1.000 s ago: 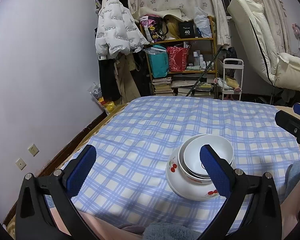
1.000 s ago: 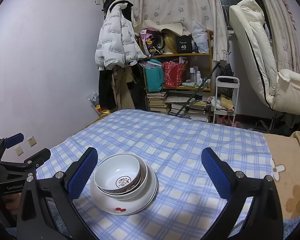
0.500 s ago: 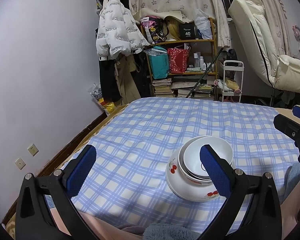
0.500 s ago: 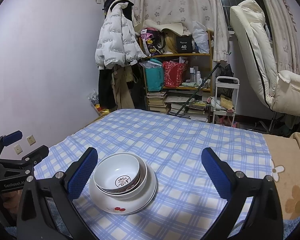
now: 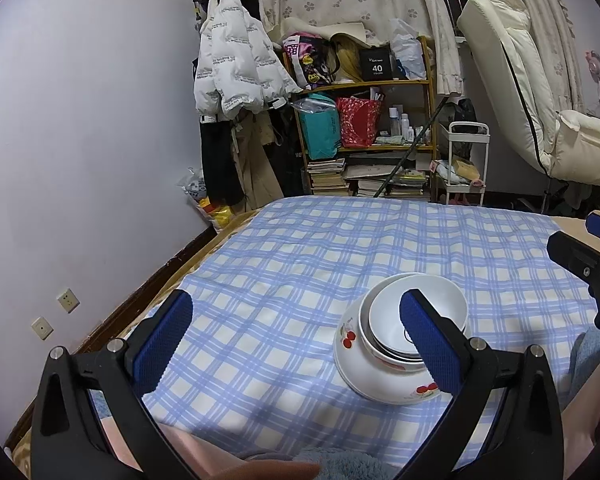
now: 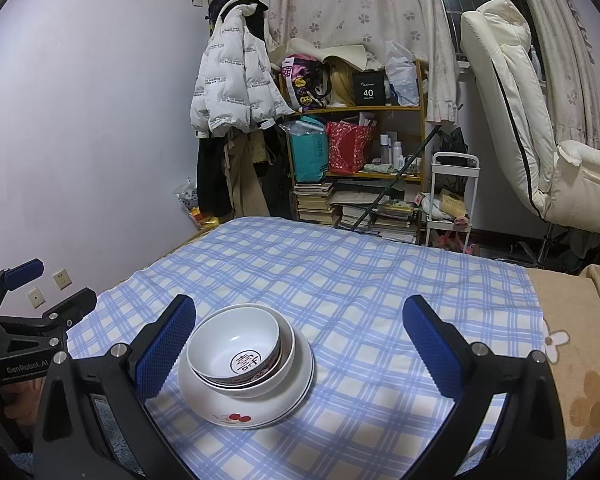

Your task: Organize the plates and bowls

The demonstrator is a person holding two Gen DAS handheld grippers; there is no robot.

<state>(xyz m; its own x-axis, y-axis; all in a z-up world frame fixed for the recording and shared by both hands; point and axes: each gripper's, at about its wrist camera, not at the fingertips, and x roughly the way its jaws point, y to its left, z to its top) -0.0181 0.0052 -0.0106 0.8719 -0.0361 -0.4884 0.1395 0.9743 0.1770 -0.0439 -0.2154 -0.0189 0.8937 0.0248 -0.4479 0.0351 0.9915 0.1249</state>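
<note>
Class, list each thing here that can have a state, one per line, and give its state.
Top bowl: upright, empty, nested in the stack.
Middle bowl: upright, nested.
Cherry bowl: upright on the checked cloth.
Left claw: open, holding nothing.
Right claw: open, holding nothing.

Glossy glazed bowls (image 6: pixel 244 364) — matt checked cloth (image 6: pixel 360 280) (soft, wrinkled).

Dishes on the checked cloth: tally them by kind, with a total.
Plate with red fruit print: 1
Plain white bowl nested on the plate: 1
Small bowl with round mark inside, on top: 1
Total: 3 dishes, all in one stack.
</note>
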